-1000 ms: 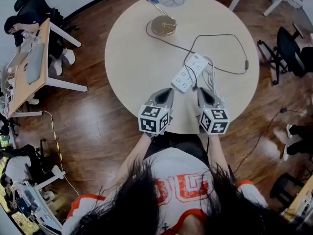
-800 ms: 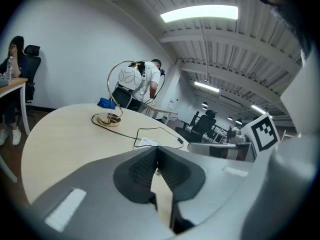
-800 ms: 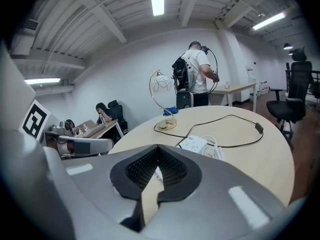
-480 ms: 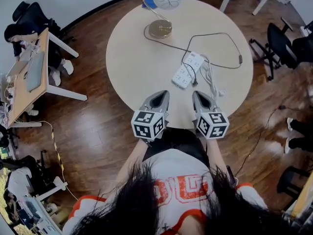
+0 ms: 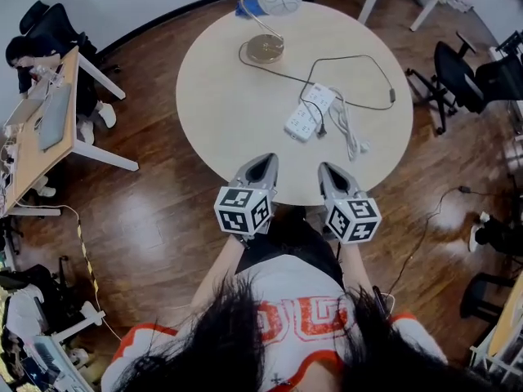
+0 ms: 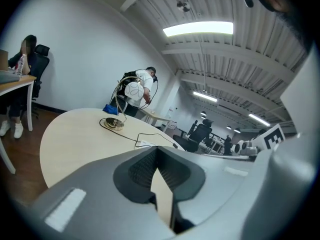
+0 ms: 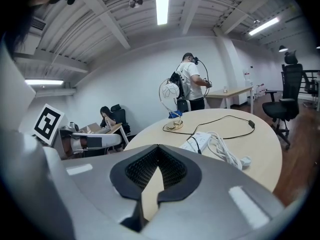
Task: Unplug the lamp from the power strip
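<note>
Both grippers have pulled back toward lower frame, away from the power strip (image 5: 310,112). Left gripper (image 5: 262,162) and right gripper (image 5: 327,169): jaws together, empty. The power strip lies right of centre on the table, long axis lower-left to upper-right; lamp (image 5: 267,46) at upper centre. Round beige table (image 5: 221,96), wood floor (image 5: 155,211).

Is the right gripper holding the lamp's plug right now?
No, the fingers of the right gripper are shut together on nothing, and the power strip lies farther out on the table.
</note>
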{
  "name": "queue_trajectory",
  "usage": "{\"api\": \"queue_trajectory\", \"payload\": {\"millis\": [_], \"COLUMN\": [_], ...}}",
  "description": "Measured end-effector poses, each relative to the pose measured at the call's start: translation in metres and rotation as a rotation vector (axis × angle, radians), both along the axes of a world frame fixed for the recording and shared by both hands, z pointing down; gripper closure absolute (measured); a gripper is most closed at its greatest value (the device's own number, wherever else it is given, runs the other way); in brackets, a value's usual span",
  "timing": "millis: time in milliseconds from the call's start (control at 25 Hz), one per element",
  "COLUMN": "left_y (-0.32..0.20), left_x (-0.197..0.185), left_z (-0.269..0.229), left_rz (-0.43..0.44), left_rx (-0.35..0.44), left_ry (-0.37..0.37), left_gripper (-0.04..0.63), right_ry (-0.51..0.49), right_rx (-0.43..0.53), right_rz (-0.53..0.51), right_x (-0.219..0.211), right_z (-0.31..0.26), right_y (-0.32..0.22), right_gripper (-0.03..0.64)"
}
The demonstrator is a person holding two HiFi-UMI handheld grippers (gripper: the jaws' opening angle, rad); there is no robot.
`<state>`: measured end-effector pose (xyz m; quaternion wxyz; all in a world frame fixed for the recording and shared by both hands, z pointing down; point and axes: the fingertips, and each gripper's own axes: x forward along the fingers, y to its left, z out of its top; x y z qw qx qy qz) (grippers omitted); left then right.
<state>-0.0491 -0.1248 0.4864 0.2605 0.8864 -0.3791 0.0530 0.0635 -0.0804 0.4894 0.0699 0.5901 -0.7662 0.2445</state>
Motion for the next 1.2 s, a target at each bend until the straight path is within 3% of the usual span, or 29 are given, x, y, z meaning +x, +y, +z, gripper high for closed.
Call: {"api": "queue_trajectory", "payload": {"millis": [360,1200], "left_y": [0.025,0.100], "left_x": [0.027,0.049], "left_z": [-0.007,-0.017], "left_rz": [0.057,0.020], "left_rx": [0.014,0.005], "left_ry": [-0.003,-0.034], "left_gripper": [0.595,0.595], "right_ry": [0.014,0.010], "right_rx": [0.018,0.027], "right_rz": [0.005,-0.117], "right_x": [0.017,0.016], "right_z": [-0.004,-0.007], "right_y": [0.024,0.080], "right_gripper": [0.615,0.617]}}
